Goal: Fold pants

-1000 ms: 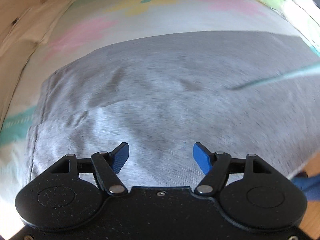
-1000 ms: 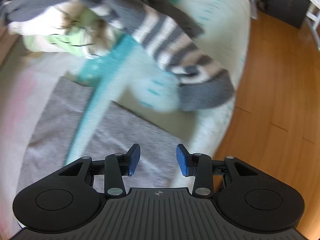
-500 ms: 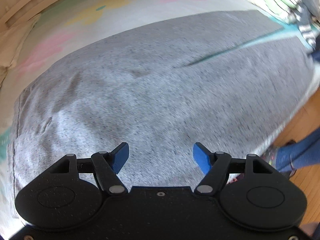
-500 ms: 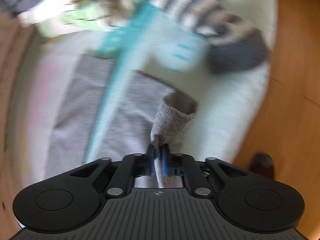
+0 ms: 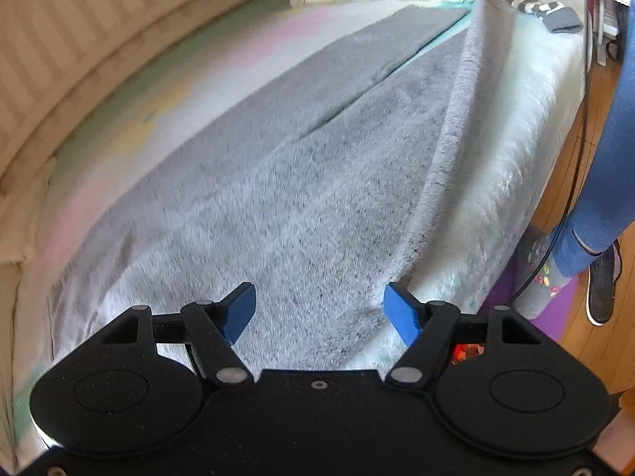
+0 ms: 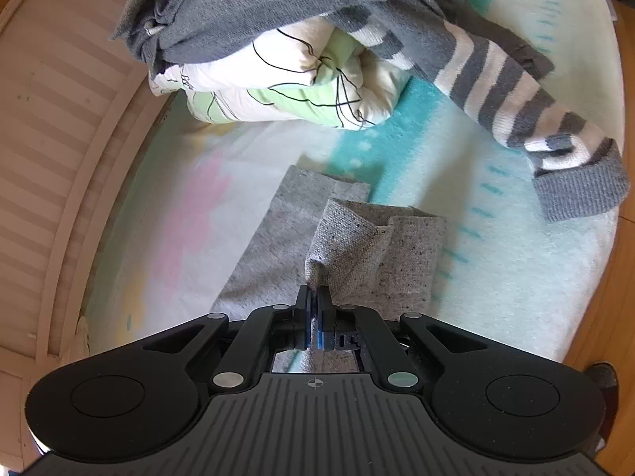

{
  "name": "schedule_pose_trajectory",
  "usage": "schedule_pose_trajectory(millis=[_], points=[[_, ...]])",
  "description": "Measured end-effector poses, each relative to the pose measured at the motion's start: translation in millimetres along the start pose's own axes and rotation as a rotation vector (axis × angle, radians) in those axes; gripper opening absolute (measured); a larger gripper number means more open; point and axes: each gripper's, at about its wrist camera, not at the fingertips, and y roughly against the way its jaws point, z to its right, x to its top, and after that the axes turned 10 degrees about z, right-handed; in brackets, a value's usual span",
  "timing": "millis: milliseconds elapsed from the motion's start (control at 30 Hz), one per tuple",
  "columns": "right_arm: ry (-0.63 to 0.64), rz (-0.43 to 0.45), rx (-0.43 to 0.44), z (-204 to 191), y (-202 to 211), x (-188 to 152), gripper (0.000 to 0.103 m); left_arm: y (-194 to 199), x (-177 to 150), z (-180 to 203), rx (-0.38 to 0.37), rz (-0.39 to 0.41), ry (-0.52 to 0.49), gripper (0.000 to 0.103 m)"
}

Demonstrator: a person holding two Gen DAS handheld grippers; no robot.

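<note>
Grey pants lie spread lengthwise on a pastel bed cover. My left gripper hovers open just above the near end of the pants, nothing between its blue fingertips. In the right wrist view my right gripper is shut on the hem of one grey pant leg, which is lifted off the bed with its cuff hanging open. The other leg stays flat on the cover. In the left wrist view the lifted leg's edge rises toward the top right.
A grey striped sweater and a rolled white-green duvet lie at the far end of the bed. A beige slatted wall runs along the left. Wooden floor and a person's blue-jeaned leg are on the right.
My right gripper closed on the pant leg's hem and raised it off the bed. My left gripper swung over the pants toward their near edge, still open.
</note>
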Motion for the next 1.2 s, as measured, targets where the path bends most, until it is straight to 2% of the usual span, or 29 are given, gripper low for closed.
schedule_pose_trajectory(millis=[133, 167, 433, 467, 533, 567, 600, 767, 933, 1033, 1200], points=[[0.025, 0.018, -0.009, -1, 1, 0, 0.003, 12, 5, -1, -0.034, 0.092, 0.017, 0.076], [0.024, 0.016, -0.006, -1, 1, 0, 0.003, 13, 7, 0, -0.026, 0.101, 0.008, 0.079], [0.019, 0.016, 0.002, 0, 3, 0, 0.003, -5, 2, 6, -0.033, 0.031, -0.025, 0.079], [0.02, 0.018, 0.002, 0, 3, -1, 0.003, -6, 1, 9, -0.032, 0.018, -0.033, 0.073], [0.023, 0.019, 0.002, 0, 3, -2, 0.003, -11, -3, 11, -0.033, -0.019, -0.045, 0.049], [0.026, 0.019, 0.004, 0, 3, -2, 0.003, -14, -6, 11, -0.037, -0.044, -0.05, 0.019], [0.029, 0.019, 0.009, -1, 3, -2, 0.003, -18, -7, 10, -0.029, -0.072, -0.056, 0.01], [0.075, 0.067, 0.032, -7, 9, -2, 0.003, -7, 7, -8, 0.064, 0.006, -0.058, 0.009], [0.102, 0.125, 0.077, -21, 13, -1, 0.003, 1, 40, -57, 0.127, 0.075, 0.065, 0.009], [0.119, 0.149, 0.084, -32, 9, -1, 0.003, -7, 59, -85, 0.168, 0.091, 0.119, 0.009], [0.148, 0.158, 0.056, -45, -6, -1, 0.003, -33, 88, -124, 0.162, 0.065, 0.18, 0.009]])
